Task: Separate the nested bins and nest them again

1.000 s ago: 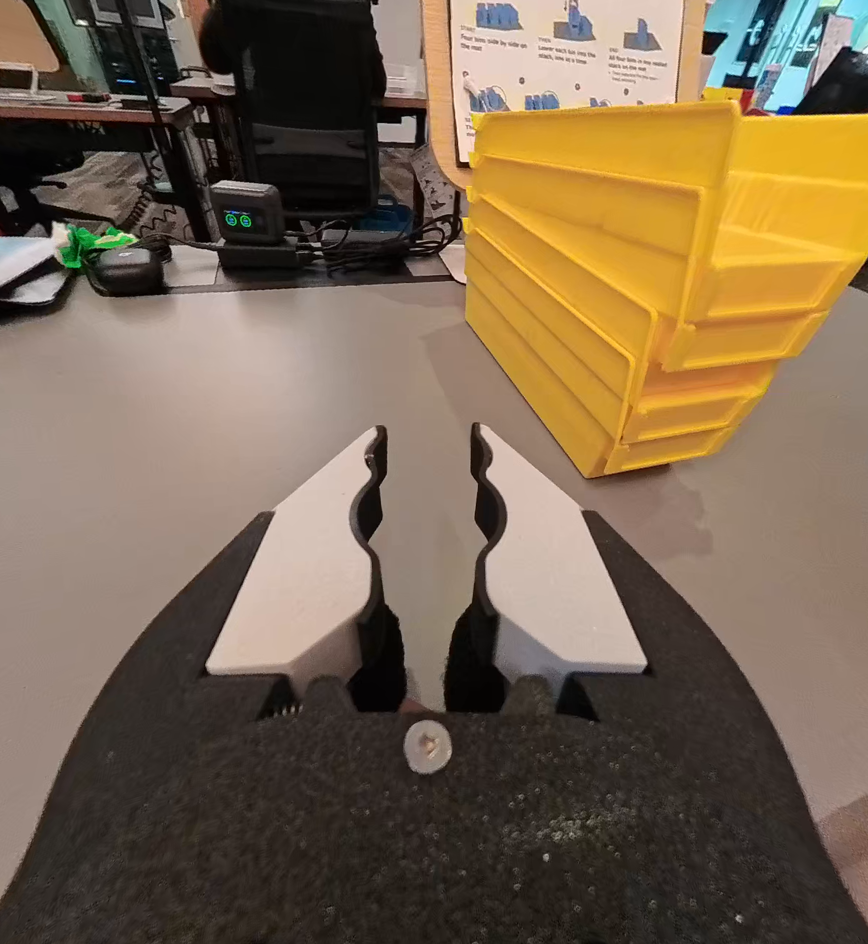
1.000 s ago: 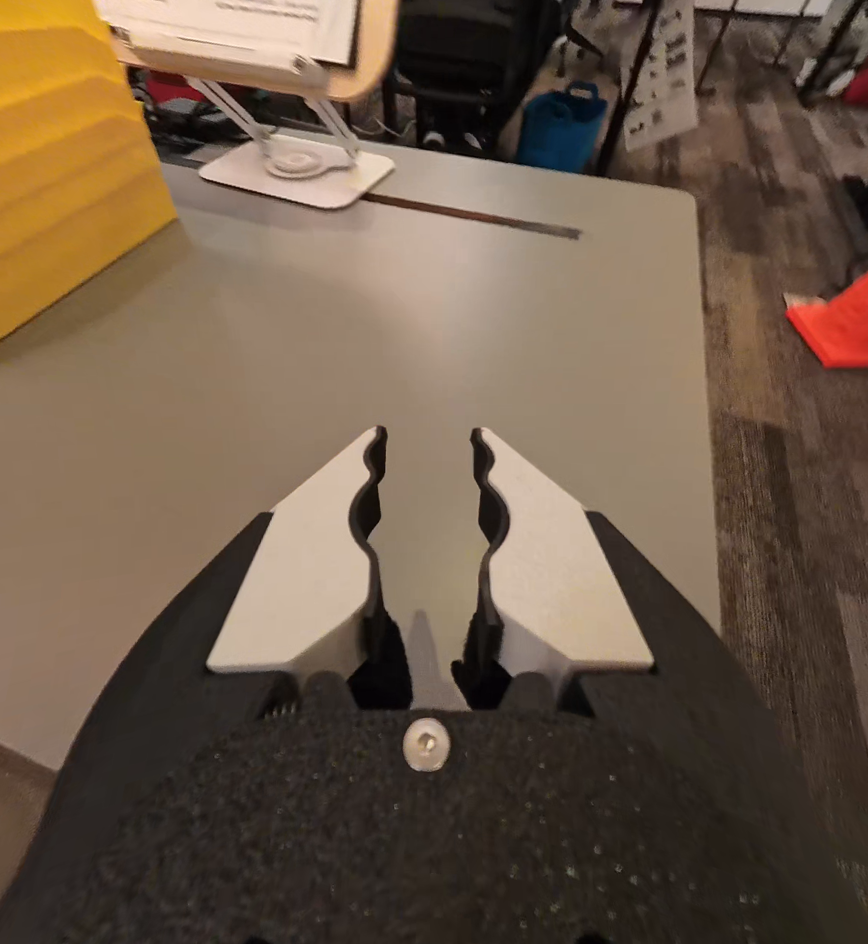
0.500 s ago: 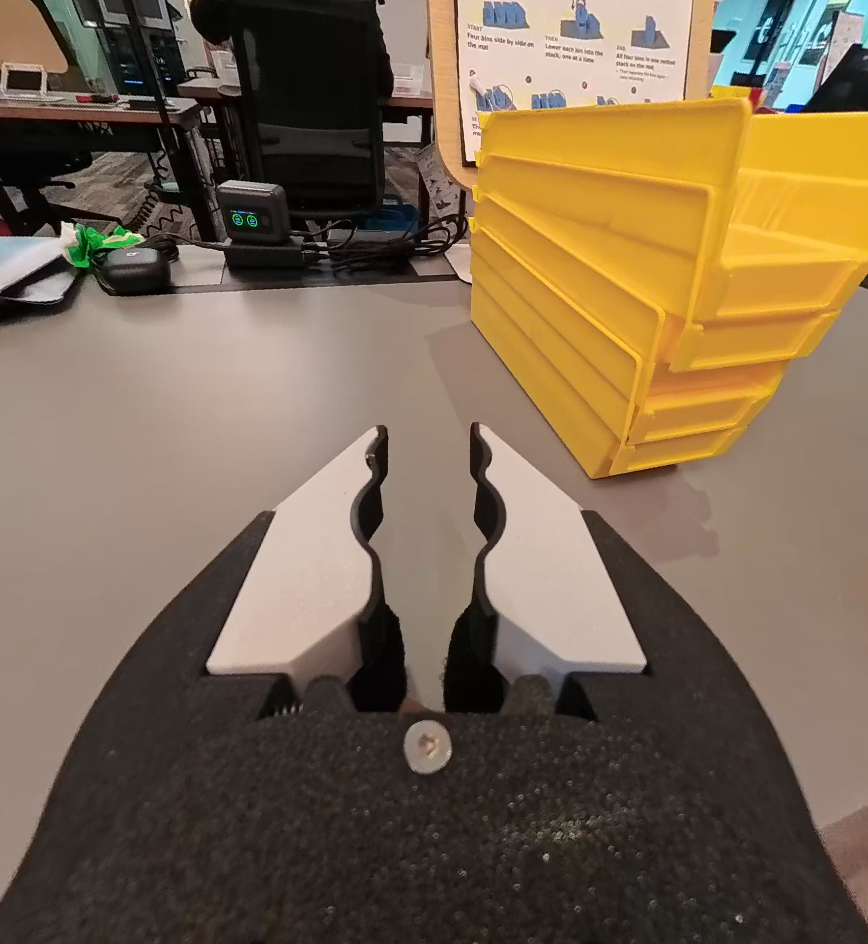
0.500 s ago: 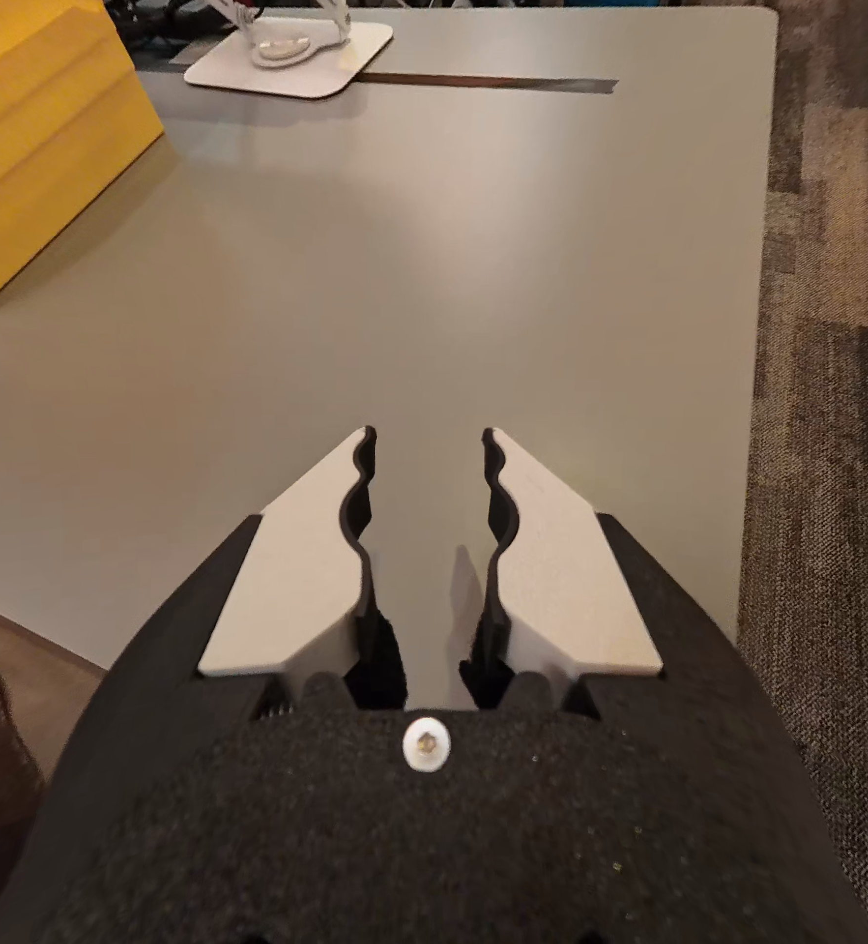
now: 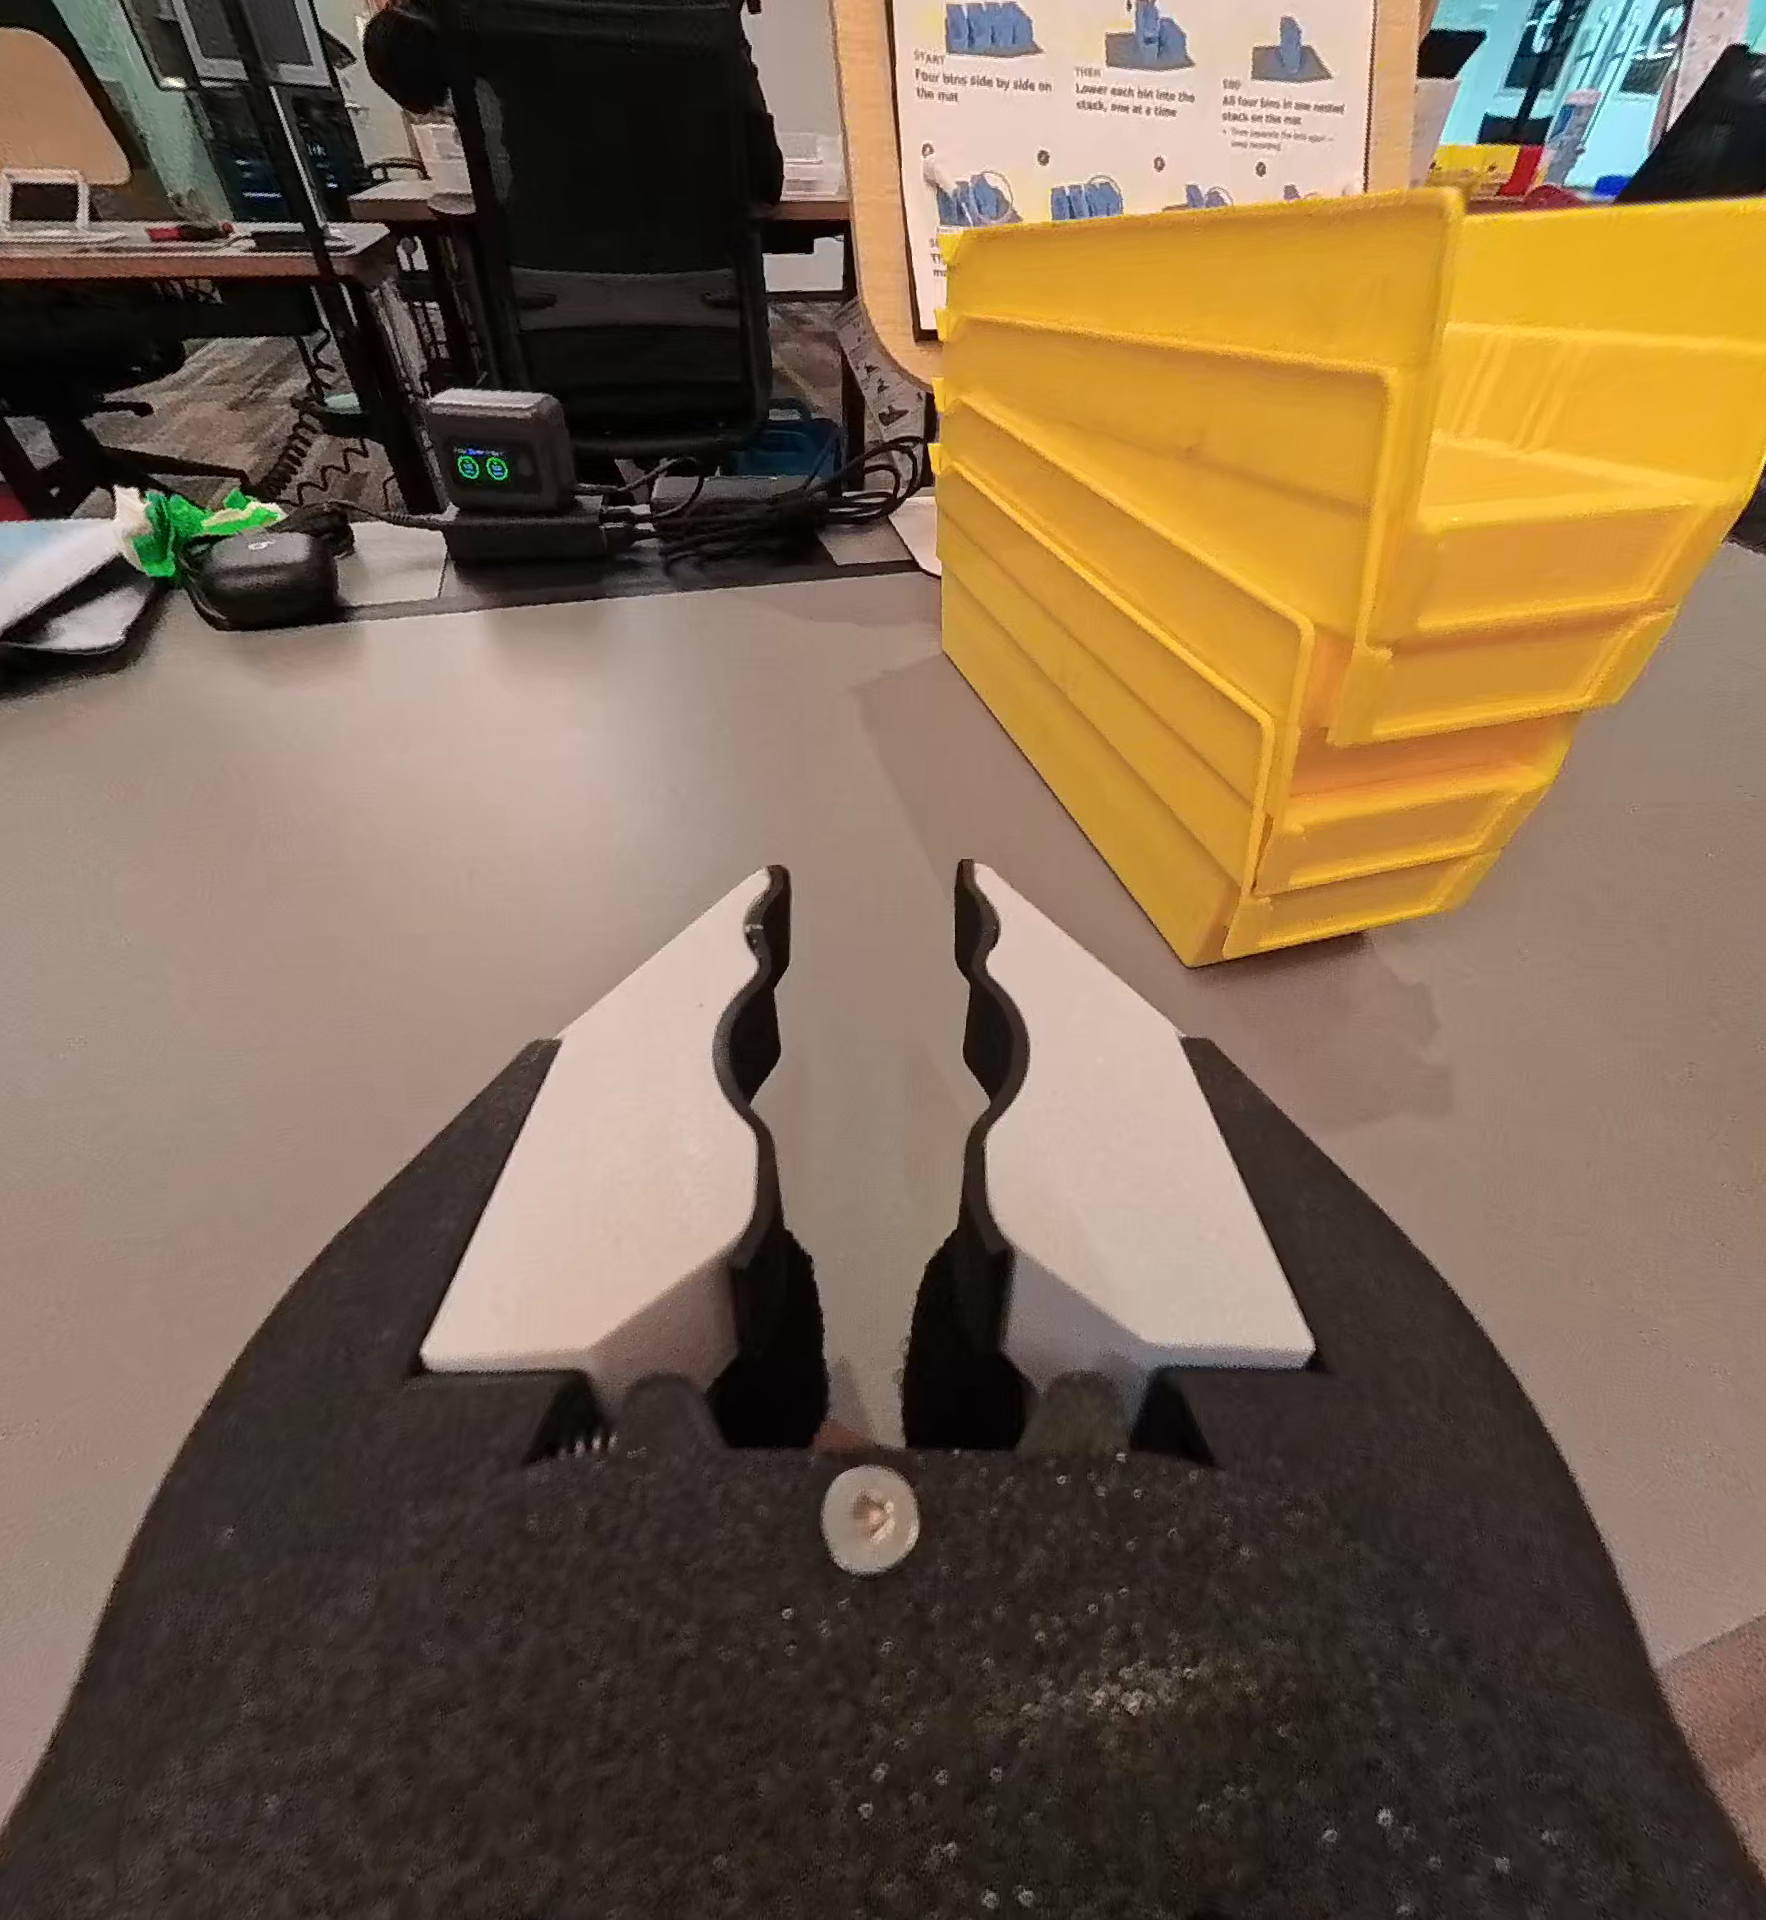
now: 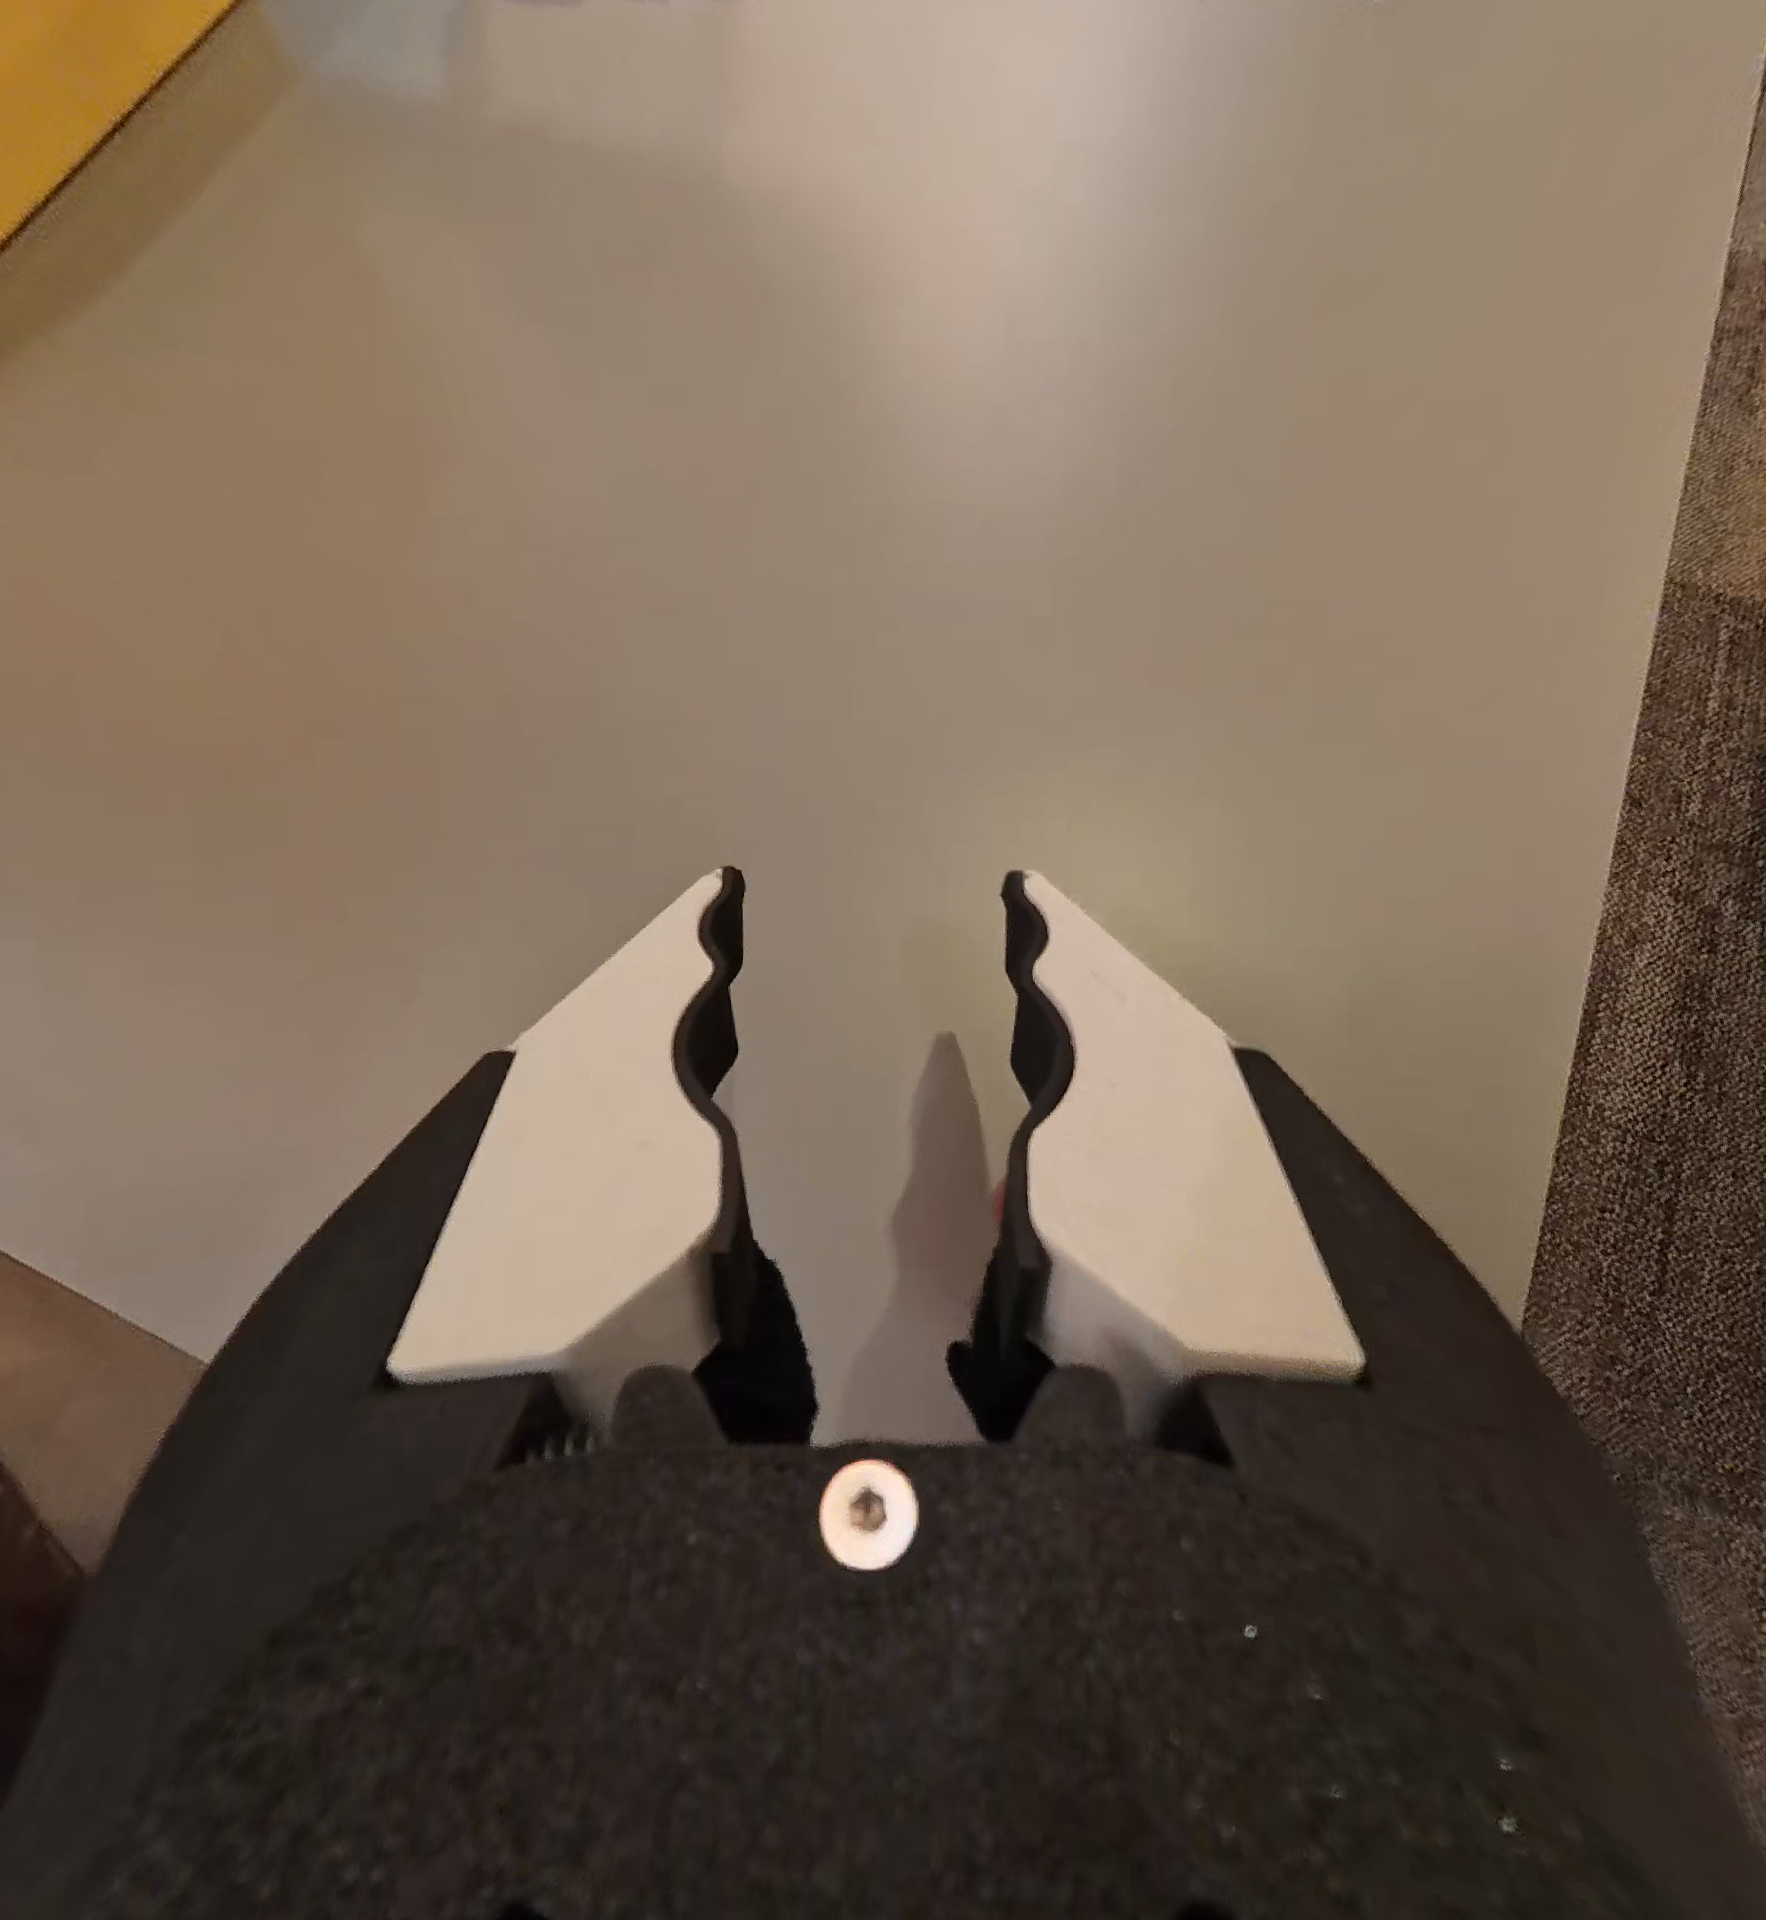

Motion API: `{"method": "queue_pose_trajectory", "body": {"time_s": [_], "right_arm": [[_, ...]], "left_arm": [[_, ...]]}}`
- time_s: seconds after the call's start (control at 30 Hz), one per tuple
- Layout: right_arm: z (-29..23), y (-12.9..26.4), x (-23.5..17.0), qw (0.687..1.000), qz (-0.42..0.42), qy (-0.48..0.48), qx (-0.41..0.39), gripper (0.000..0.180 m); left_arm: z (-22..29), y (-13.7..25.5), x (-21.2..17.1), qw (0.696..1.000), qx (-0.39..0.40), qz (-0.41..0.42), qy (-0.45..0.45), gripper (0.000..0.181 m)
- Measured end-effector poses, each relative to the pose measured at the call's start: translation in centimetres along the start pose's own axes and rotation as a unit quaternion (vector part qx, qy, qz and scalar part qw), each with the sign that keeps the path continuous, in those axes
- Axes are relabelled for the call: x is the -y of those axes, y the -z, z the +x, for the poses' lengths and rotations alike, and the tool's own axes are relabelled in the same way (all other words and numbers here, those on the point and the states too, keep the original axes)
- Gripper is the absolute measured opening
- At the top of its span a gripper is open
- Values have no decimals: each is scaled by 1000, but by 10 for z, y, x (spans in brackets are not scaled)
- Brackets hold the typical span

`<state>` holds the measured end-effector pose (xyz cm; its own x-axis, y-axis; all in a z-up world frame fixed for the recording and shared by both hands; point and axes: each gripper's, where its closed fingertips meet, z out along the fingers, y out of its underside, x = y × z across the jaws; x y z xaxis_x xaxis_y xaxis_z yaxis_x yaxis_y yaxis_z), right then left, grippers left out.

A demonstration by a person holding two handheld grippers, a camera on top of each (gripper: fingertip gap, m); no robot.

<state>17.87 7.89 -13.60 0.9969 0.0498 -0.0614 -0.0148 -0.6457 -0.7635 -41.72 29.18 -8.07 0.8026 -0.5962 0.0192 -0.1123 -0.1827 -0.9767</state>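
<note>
Several yellow bins stand nested in one stack on the grey table, at the right in the left wrist view. My left gripper is low over the table, short of the stack and to its left, with its jaws a little apart and empty. My right gripper points down at bare table, jaws apart and empty. Only a blurred yellow corner of the stack shows at the top left of the right wrist view.
Behind the stack stands an instruction board. At the table's back edge lie a small dark device with green lights, cables, a black case and green paper. Table edge and carpet lie right of my right gripper.
My right gripper has tilted down toward the table and its jaws have opened wider. The left gripper has barely moved and its jaws are unchanged.
</note>
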Motion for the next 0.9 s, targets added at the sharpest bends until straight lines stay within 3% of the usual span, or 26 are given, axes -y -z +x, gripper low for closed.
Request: {"method": "queue_pose_trajectory", "body": {"time_s": [0.9], "right_arm": [[3, -16, -22, 1000, -5, -21, -3, 51]], "left_arm": [[1, -2, -3, 1000, 2, -7, -7, 29]]}}
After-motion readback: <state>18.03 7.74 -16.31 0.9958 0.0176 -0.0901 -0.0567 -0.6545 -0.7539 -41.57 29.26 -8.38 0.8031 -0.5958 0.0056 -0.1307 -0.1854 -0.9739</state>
